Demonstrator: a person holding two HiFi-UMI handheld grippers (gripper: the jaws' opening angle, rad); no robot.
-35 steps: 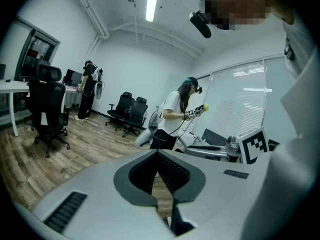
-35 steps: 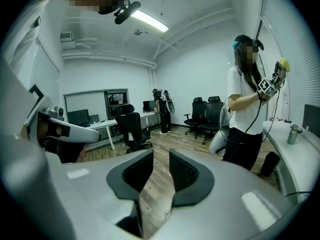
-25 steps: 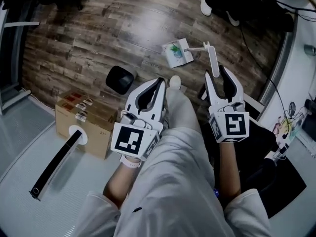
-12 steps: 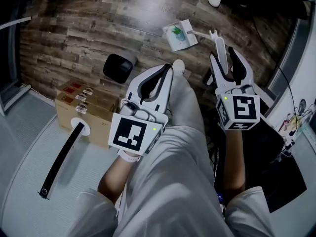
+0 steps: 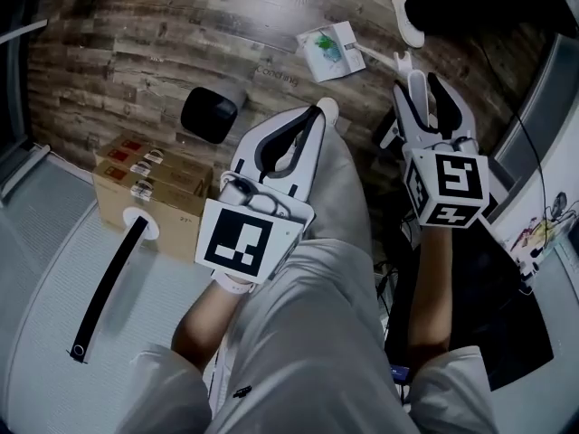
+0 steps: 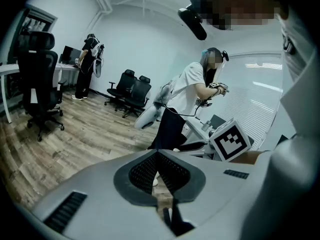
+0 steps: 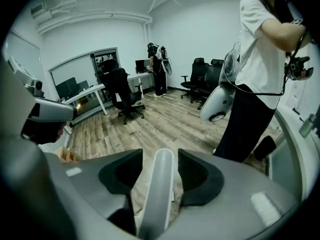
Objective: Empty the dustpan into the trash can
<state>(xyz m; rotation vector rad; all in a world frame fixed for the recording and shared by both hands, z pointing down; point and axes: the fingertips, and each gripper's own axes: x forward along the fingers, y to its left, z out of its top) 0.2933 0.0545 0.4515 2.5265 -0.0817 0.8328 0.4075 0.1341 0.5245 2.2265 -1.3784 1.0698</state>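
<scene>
Head view: dustpan [image 5: 342, 40] on the floor [image 5: 136, 52], holding what look like green scraps [image 5: 324, 47]; black trash can [image 5: 208, 114] well apart, contents unreadable.

Left gripper view: left gripper [image 6: 157, 155] clenched, empty.

Right gripper view: right gripper [image 7: 160, 156] released, jaws just been opening around the dustpan's handle [image 7: 155, 199], probably readying a grasp.

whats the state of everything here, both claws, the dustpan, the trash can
left claw: shut, empty
right claw: open, jaws have just been opening; dustpan handle stands between them, not pressed
dustpan: on the floor, not yet emptied, green scraps in it
trash can: upright on the floor, apart from the dustpan
</scene>
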